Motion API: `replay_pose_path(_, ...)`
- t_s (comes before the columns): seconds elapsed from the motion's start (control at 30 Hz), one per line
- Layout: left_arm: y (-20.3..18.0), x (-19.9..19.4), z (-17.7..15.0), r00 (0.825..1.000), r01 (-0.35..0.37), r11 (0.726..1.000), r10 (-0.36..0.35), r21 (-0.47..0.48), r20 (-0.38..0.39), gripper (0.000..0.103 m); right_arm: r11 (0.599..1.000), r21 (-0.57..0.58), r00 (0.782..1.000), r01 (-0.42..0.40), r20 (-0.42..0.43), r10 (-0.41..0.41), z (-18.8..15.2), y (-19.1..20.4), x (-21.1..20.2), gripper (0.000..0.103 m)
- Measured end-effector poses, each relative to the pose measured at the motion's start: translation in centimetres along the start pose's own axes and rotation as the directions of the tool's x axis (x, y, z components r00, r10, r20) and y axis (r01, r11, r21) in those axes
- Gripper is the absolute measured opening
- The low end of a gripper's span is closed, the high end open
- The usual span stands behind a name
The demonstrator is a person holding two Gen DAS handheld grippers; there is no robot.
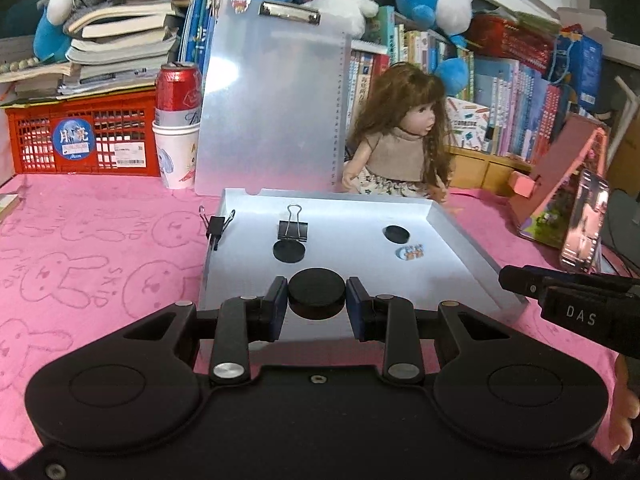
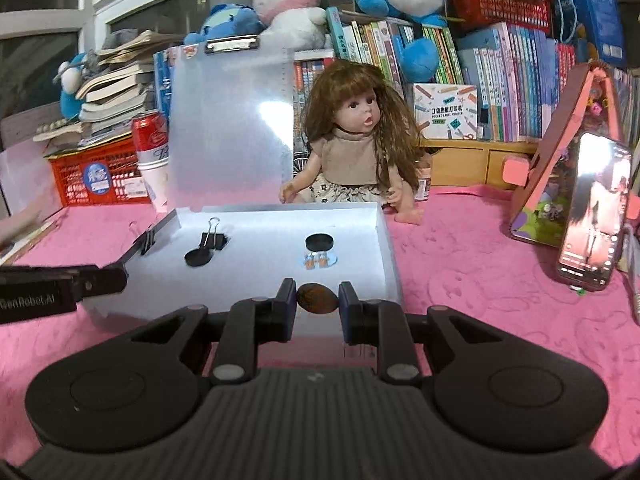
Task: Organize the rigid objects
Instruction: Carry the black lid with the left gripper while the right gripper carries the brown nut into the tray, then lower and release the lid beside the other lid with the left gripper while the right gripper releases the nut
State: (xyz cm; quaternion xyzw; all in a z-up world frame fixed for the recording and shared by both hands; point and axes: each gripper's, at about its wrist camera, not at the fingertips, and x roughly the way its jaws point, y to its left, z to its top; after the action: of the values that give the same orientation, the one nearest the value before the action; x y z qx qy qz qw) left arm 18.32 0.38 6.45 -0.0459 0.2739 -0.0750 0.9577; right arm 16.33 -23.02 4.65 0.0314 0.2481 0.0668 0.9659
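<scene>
- Black disc (image 1: 316,293) is clamped flat between the pads of the left gripper (image 1: 316,300), its round face up, held above the near edge of the shallow white tray (image 1: 452,240).
- Brown disc (image 2: 317,298) is pinched the same way in the right gripper (image 2: 317,300), also over the tray's near edge and closer to its right wall.
- Both tongs are closed on their discs, neither standing apart; being round, the discs have no long axis to line up.
- Inside the tray lie a flat black disc (image 1: 289,251) touching a black binder clip (image 1: 293,230) toward the far left, and another black disc (image 1: 397,233) with a small patterned piece (image 1: 412,251) just beside it toward the far right.
- A second binder clip (image 1: 216,226) is clipped on the tray's left wall.
- The relation that matters: the tray's bare floor lies straight ahead of and below both grippers, between them and the items already inside.
- My judgement is that the left hand is nearer the left-hand group and the right hand nearer the right-hand group, so each disc would be set down on its own side without the arms crossing.
- The tray sits on a pink cloth (image 1: 100,260), with a clear clipboard (image 1: 272,100) propped at its far edge.
</scene>
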Motion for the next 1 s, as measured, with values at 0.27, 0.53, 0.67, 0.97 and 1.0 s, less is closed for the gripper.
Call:
replay_pose_path(0.27,0.2,5.7,1.5,0.998,-0.026,0.999,0.024,-0.024,-0.063,0.03,0.999,0.034,0.999,-0.009,-0.05,0.011,1.4,-0.2,5.0,0.027)
replay_pose_path(0.53,0.5,10.0,1.6,0.992,-0.062,0.998,0.059,-0.023,-0.113,0.03,0.999,0.036,0.993,0.004,-0.119,0.001,1.8,-0.3,9.3,0.027)
replay_pose_path(0.67,1.0,11.1,1.6,0.989,-0.076,0.997,0.072,-0.028,-0.13,0.03,0.999,0.034,0.99,0.009,-0.14,-0.004,2.2,-0.2,10.4,0.027)
replay_pose_path(0.97,1.0,12.3,1.6,0.986,-0.092,0.996,0.088,-0.022,-0.144,0.03,0.999,0.014,0.981,0.03,-0.19,-0.027,2.5,0.2,12.3,0.027)
replay_pose_path(1.0,0.9,12.4,1.6,0.986,-0.093,0.995,0.09,-0.019,-0.143,0.03,0.999,0.014,0.981,0.031,-0.194,-0.028,2.4,0.2,12.5,0.027)
